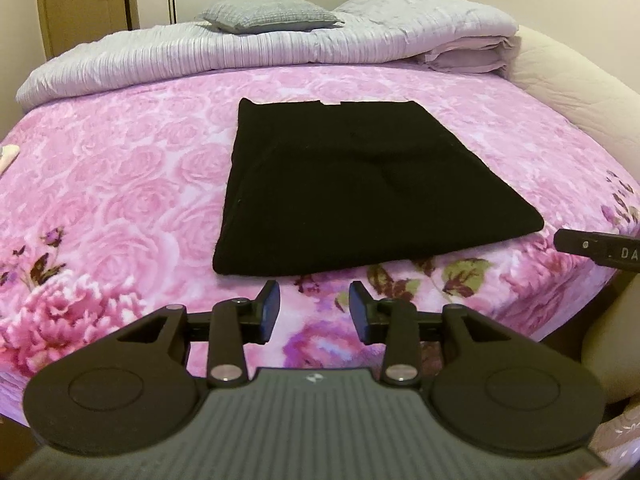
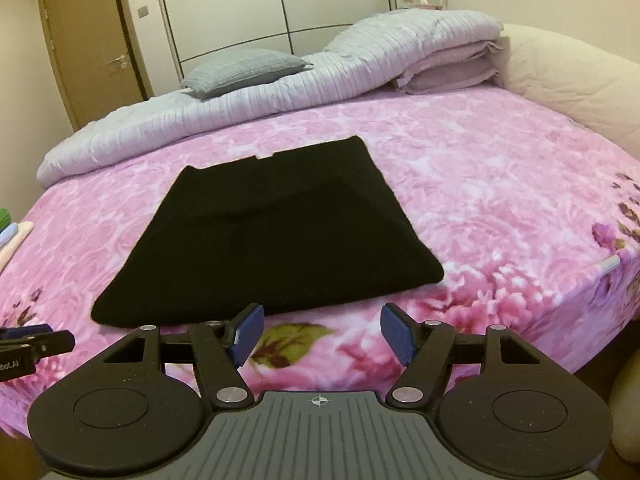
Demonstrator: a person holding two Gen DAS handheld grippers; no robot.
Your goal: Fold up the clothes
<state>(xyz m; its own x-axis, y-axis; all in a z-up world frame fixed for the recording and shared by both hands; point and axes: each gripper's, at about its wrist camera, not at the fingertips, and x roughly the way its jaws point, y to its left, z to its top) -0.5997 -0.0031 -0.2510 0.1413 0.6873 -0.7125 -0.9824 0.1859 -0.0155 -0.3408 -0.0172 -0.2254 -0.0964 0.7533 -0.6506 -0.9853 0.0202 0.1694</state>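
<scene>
**Black garment folded flat on the bed**

The black garment [image 1: 360,184] lies folded on the pink flowered bed [image 1: 120,168], near its front edge. Left gripper [image 1: 314,308] and right gripper [image 2: 322,330] both hover just short of it, jaws apart, nothing in them.

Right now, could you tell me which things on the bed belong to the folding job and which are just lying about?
Part of the job:
- black garment, folded flat on the pink floral blanket
- left gripper, open
- right gripper, open

Just lying about:
- grey pillow
- rolled pale duvet
- folded bedding stack
</scene>
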